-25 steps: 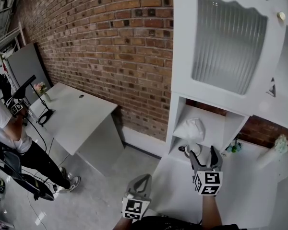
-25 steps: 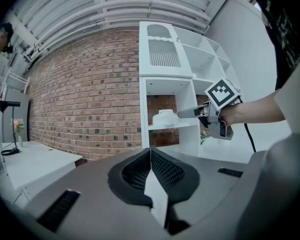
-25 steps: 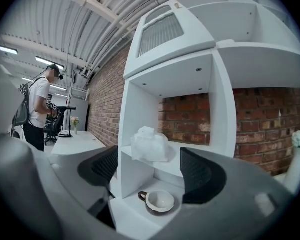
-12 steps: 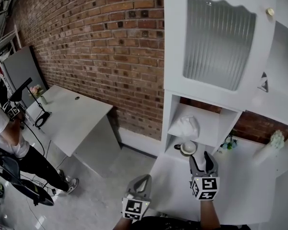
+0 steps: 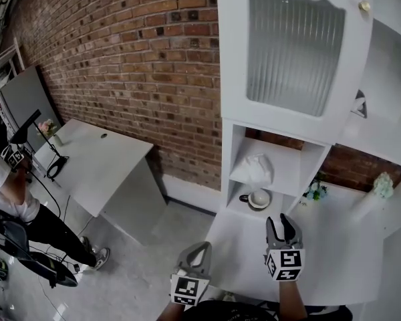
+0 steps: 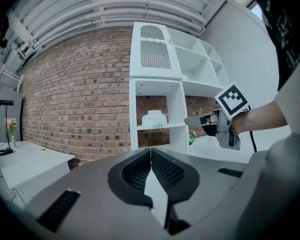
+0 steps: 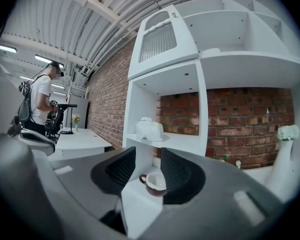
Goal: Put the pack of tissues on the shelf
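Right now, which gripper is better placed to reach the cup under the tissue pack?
Right. The right gripper faces the cup, sighted between its empty jaws, which have just been closing; the left gripper is shut, farther off.

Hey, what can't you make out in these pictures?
Cabinet interior, head view: the ribbed glass door blurs it.
Cup, head view: too small to tell its contents.
Person, head view: cut off by the left edge.
Tissue pack: any print too small.
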`<state>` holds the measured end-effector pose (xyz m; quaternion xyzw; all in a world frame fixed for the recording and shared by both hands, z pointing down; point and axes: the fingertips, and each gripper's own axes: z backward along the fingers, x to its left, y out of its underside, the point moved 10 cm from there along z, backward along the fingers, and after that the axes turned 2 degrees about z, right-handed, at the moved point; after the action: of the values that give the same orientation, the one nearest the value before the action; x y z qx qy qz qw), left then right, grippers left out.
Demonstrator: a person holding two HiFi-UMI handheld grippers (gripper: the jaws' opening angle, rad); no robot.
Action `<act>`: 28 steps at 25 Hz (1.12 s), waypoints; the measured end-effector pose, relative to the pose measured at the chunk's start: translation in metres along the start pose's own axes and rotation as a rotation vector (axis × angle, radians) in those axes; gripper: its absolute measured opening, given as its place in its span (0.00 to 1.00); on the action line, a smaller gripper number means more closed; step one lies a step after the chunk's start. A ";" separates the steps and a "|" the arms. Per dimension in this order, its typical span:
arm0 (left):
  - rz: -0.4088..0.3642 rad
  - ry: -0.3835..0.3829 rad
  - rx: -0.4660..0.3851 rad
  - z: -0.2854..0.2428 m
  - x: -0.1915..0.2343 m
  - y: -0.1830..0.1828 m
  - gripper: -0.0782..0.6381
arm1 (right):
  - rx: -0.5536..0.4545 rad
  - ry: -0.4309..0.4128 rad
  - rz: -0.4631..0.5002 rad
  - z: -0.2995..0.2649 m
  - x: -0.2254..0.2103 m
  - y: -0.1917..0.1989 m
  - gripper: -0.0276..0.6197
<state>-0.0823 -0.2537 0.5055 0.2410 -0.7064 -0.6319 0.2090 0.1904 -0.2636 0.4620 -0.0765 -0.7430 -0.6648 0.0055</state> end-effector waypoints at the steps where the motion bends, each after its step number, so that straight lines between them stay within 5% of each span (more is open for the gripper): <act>1: -0.001 0.003 0.001 0.001 -0.001 0.000 0.12 | 0.002 0.006 -0.001 0.003 0.000 0.002 0.27; 18: 0.001 0.049 0.002 0.008 -0.019 0.004 0.12 | 0.015 0.045 0.007 0.045 0.004 0.017 0.07; 28: 0.013 0.063 0.010 0.009 -0.030 0.009 0.12 | 0.064 0.035 -0.005 0.068 0.011 0.038 0.05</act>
<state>-0.0646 -0.2281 0.5135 0.2572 -0.7043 -0.6190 0.2340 0.1908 -0.1912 0.4930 -0.0627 -0.7639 -0.6419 0.0195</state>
